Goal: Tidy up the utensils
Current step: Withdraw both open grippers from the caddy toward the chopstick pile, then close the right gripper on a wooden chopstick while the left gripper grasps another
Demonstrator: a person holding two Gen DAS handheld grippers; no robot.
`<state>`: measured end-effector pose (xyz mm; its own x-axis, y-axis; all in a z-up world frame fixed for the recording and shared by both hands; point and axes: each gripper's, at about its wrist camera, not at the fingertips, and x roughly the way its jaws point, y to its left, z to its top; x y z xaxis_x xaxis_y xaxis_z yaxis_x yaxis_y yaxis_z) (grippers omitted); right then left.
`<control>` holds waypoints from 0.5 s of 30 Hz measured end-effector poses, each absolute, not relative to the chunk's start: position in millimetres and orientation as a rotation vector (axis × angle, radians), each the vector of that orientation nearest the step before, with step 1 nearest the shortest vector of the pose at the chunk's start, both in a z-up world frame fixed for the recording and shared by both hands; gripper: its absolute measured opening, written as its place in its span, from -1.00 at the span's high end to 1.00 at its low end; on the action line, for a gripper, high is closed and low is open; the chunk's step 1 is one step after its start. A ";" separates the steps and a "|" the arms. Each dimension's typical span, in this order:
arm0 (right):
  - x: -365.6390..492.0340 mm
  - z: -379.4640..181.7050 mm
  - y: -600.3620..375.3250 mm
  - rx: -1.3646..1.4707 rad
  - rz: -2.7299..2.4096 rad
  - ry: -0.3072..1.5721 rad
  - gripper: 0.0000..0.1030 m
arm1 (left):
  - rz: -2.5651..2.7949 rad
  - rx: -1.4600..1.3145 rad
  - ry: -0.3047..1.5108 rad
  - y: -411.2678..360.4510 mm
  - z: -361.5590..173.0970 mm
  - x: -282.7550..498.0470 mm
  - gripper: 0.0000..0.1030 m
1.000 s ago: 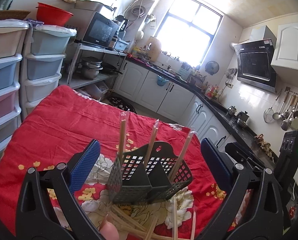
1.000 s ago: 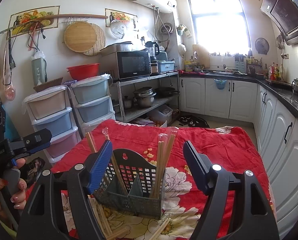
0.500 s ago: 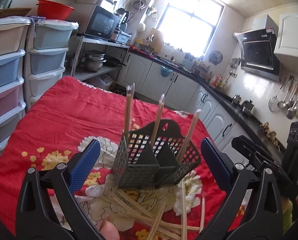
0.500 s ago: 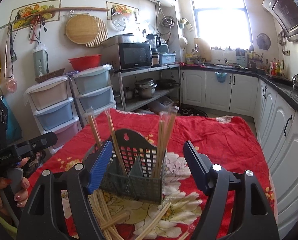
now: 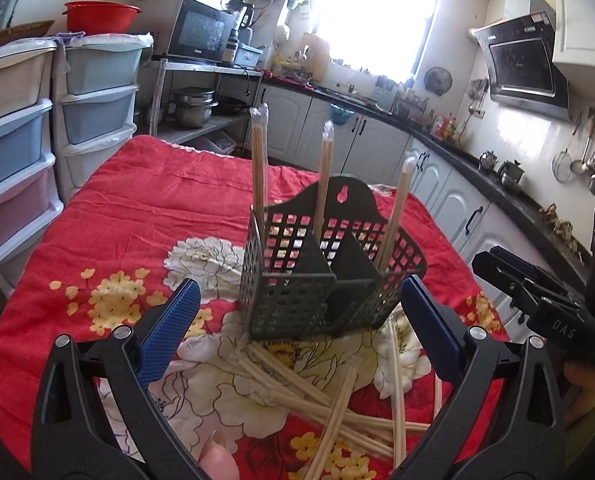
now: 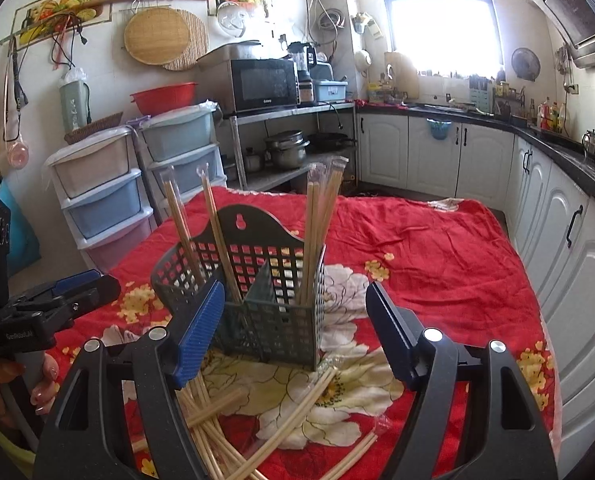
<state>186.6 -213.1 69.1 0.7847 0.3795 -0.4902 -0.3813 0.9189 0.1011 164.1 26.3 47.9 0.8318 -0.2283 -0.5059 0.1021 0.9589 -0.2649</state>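
Both my left gripper (image 5: 297,320) and right gripper (image 6: 293,324) hang empty with jaws spread wide, facing the dark perforated plastic utensil basket (image 5: 321,272) on the red flowered tablecloth (image 5: 157,216). Several wrapped wooden chopsticks (image 6: 317,224) already stand in its compartments; more loose chopsticks (image 5: 337,396) lie crisscrossed before it. I judge picking one comes next, and the tangle will hinder a clean pinch.
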 end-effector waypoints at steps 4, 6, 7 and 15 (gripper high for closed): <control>186.8 61.9 -213.5 -0.008 0.408 0.550 -0.37 | -0.176 -0.206 0.580 22.0 41.3 163.3 -0.79; 187.1 58.7 -213.5 -0.011 0.406 0.559 -0.37 | -0.178 -0.201 0.587 19.5 39.9 162.9 -0.79; 187.5 56.8 -214.2 -0.012 0.404 0.564 -0.37 | -0.179 -0.196 0.591 18.5 38.5 163.0 -0.79; 198.0 36.9 -221.8 -0.009 0.378 0.635 -0.37 | -0.203 -0.173 0.637 8.1 23.8 163.2 -0.79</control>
<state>198.0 -221.8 36.9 0.7389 0.3419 -0.5807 -0.3476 0.9316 0.1062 163.2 8.1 23.8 0.7854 -0.2403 -0.5705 0.1343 0.9658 -0.2219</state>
